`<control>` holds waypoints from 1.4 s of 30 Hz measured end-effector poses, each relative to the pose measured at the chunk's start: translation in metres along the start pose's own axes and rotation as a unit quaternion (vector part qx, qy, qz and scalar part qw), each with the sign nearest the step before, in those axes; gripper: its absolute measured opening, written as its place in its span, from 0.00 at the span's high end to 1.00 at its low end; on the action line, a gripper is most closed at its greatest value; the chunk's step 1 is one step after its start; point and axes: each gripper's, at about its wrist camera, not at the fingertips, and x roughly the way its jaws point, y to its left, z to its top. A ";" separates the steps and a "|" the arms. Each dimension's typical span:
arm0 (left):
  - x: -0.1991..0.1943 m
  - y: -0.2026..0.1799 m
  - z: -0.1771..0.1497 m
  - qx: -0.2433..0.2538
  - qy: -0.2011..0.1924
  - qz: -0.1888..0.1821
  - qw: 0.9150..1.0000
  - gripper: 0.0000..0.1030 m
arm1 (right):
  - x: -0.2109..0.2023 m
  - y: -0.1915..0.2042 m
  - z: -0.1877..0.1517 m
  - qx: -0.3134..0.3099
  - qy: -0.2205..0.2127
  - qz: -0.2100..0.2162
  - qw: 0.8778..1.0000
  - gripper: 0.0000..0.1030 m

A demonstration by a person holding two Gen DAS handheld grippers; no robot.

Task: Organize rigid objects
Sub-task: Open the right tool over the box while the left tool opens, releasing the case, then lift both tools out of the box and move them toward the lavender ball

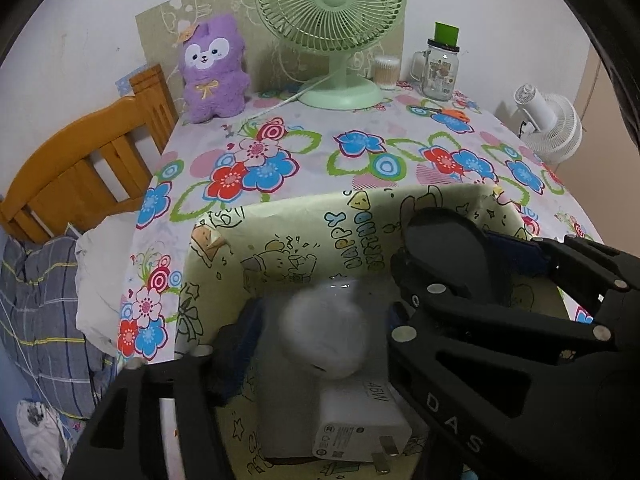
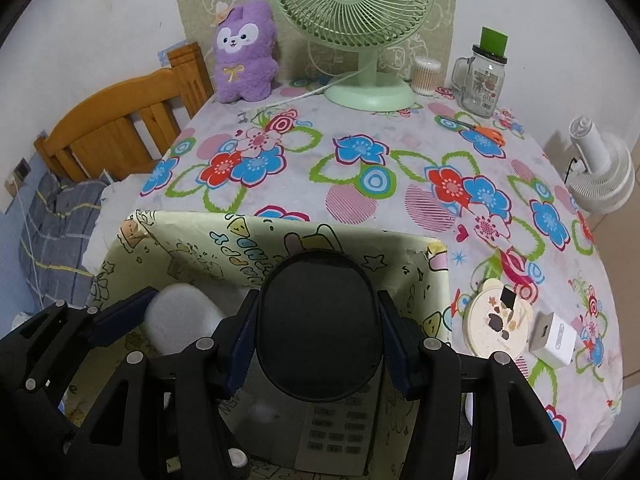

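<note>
A box point(image 2: 424, 280) lined with yellow cartoon paper stands at the near edge of the table. My right gripper point(image 2: 316, 304) is shut on a black oval object point(image 2: 320, 320), held upright over the box between the blue pads. In the left wrist view that black oval object point(image 1: 440, 252) shows at the right. My left gripper point(image 1: 318, 316) is open inside the box. A blurred white rounded object point(image 1: 324, 332) lies between its pads with a gap on each side. Below it lie a white charger point(image 1: 360, 428) and a grey keypad device point(image 2: 336, 432).
Right of the box, a round cream tin point(image 2: 496, 320) and a white adapter cube point(image 2: 554, 338) sit on the floral cloth point(image 2: 360, 208). Orange-handled scissors point(image 2: 486, 132), a glass jar point(image 2: 480, 80), a green fan point(image 2: 360, 20) and a purple plush point(image 2: 244, 56) stand further back. A wooden bed frame point(image 2: 120, 136) is on the left.
</note>
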 end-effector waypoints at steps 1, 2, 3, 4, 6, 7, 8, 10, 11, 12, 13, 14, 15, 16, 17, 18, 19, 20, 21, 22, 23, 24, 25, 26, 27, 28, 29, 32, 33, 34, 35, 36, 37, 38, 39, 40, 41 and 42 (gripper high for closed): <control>-0.001 -0.001 0.000 -0.001 -0.001 0.000 1.000 0.25 | 0.000 -0.001 0.000 0.001 0.000 0.003 1.000 0.42; -0.002 -0.001 0.000 -0.002 -0.002 0.000 1.000 0.24 | 0.000 -0.001 0.000 0.001 0.000 0.006 1.000 0.42; -0.003 -0.002 -0.001 -0.002 -0.002 0.001 1.000 0.21 | -0.001 -0.002 0.000 0.001 0.000 0.011 1.000 0.42; -0.003 -0.001 -0.001 -0.003 -0.002 0.002 1.000 0.20 | -0.001 -0.001 0.001 0.001 0.001 0.012 1.000 0.41; -0.004 -0.001 -0.001 -0.005 -0.001 0.001 1.000 0.20 | -0.002 0.000 0.000 -0.001 0.001 0.014 1.000 0.36; -0.006 -0.001 -0.001 -0.006 -0.002 0.001 1.000 0.19 | -0.003 0.000 0.000 -0.003 0.001 0.014 1.000 0.35; -0.008 -0.001 -0.002 -0.007 -0.004 0.002 1.000 0.18 | -0.004 0.001 0.000 -0.004 -0.001 0.014 1.000 0.31; -0.012 -0.002 -0.003 -0.009 -0.010 0.001 1.000 0.17 | -0.010 0.002 -0.001 -0.009 -0.008 0.009 1.000 0.26; -0.014 -0.003 -0.003 -0.008 -0.012 0.001 1.000 0.16 | -0.013 0.002 -0.001 -0.011 -0.012 0.009 1.000 0.26; -0.016 -0.003 -0.003 -0.008 -0.015 0.001 1.000 0.15 | -0.016 0.002 -0.001 -0.012 -0.014 0.009 1.000 0.23; -0.020 -0.005 -0.004 -0.007 -0.018 0.002 1.000 0.14 | -0.019 0.002 -0.002 -0.013 -0.018 0.007 1.000 0.22; -0.022 -0.006 -0.004 -0.006 -0.021 0.002 1.000 0.14 | -0.023 0.001 -0.002 -0.014 -0.022 0.005 1.000 0.20; -0.024 -0.007 -0.005 -0.005 -0.023 0.001 1.000 0.14 | -0.026 0.001 -0.003 -0.014 -0.025 0.003 1.000 0.19; -0.026 -0.009 -0.006 -0.004 -0.025 0.001 1.000 0.14 | -0.029 0.000 -0.004 -0.014 -0.028 0.002 1.000 0.19; -0.028 -0.010 -0.006 -0.003 -0.027 0.001 1.000 0.14 | -0.032 -0.001 -0.005 -0.014 -0.030 0.002 0.999 0.18; -0.030 -0.011 -0.007 -0.002 -0.029 0.003 1.000 0.14 | -0.034 -0.002 -0.006 -0.013 -0.031 0.001 0.999 0.18; -0.032 -0.013 -0.007 -0.001 -0.031 0.004 1.000 0.14 | -0.037 -0.003 -0.008 -0.012 -0.033 0.001 0.999 0.18; -0.033 -0.014 -0.008 0.001 -0.032 0.004 0.999 0.14 | -0.039 -0.004 -0.009 -0.010 -0.034 0.001 0.999 0.17; -0.035 -0.016 -0.008 0.003 -0.034 0.004 0.999 0.14 | -0.041 -0.005 -0.010 -0.008 -0.035 0.000 0.999 0.16; -0.037 -0.018 -0.009 0.005 -0.036 0.003 0.999 0.14 | -0.044 -0.007 -0.011 -0.007 -0.037 0.000 0.999 0.16; -0.039 -0.020 -0.009 0.007 -0.038 0.002 0.999 0.14 | -0.046 -0.008 -0.012 -0.005 -0.038 0.001 0.999 0.15; -0.041 -0.022 -0.010 0.008 -0.040 0.002 0.999 0.14 | -0.048 -0.009 -0.014 -0.004 -0.039 0.001 0.999 0.15; -0.043 -0.024 -0.010 0.009 -0.043 0.002 0.999 0.14 | -0.051 -0.011 -0.015 -0.002 -0.041 0.002 0.999 0.15; -0.045 -0.026 -0.010 0.010 -0.045 0.002 0.999 0.14 | -0.054 -0.012 -0.017 -0.001 -0.043 0.001 0.999 0.15; -0.047 -0.027 -0.011 0.011 -0.046 0.002 0.999 0.14 | -0.056 -0.013 -0.017 0.000 -0.044 0.001 0.999 0.15; -0.049 -0.030 -0.011 0.012 -0.048 0.001 0.999 0.14 | -0.059 -0.015 -0.018 0.000 -0.047 0.000 0.999 0.15; -0.050 -0.032 -0.012 0.013 -0.050 0.001 0.999 0.14 | -0.061 -0.016 -0.019 0.001 -0.048 -0.001 0.999 0.15; -0.055 -0.038 -0.013 0.014 -0.055 -0.003 0.998 0.14 | -0.069 -0.021 -0.023 0.003 -0.053 -0.005 0.999 0.15; -0.057 -0.041 -0.014 0.013 -0.056 -0.004 0.998 0.14 | -0.071 -0.022 -0.024 0.004 -0.055 -0.007 0.998 0.15; -0.058 -0.042 -0.014 0.013 -0.056 -0.005 0.998 0.14 | -0.074 -0.025 -0.026 0.004 -0.057 -0.008 0.998 0.15; -0.060 -0.045 -0.015 0.014 -0.057 -0.006 0.998 0.14 | -0.076 -0.026 -0.027 0.005 -0.059 -0.010 0.998 0.15; -0.061 -0.047 -0.016 0.014 -0.058 -0.006 0.998 0.14 | -0.079 -0.028 -0.028 0.005 -0.061 -0.011 0.998 0.15; -0.063 -0.050 -0.016 0.015 -0.060 -0.007 0.998 0.14 | -0.082 -0.030 -0.029 0.005 -0.063 -0.012 0.998 0.15; -0.064 -0.052 -0.017 0.015 -0.062 -0.007 0.998 0.14 | -0.084 -0.032 -0.030 0.005 -0.064 -0.013 0.998 0.15; -0.066 -0.055 -0.017 0.015 -0.062 -0.008 0.998 0.14 | -0.086 -0.034 -0.031 0.005 -0.066 -0.014 0.998 0.15; -0.067 -0.057 -0.018 0.015 -0.062 -0.008 0.998 0.14 | -0.088 -0.036 -0.033 0.005 -0.067 -0.014 0.998 0.15; -0.069 -0.059 -0.019 0.015 -0.063 -0.009 0.998 0.14 | -0.090 -0.037 -0.034 0.004 -0.068 -0.015 0.998 0.15; -0.070 -0.061 -0.020 0.015 -0.066 -0.009 0.998 0.14 | -0.092 -0.038 -0.035 0.004 -0.070 -0.016 0.997 0.15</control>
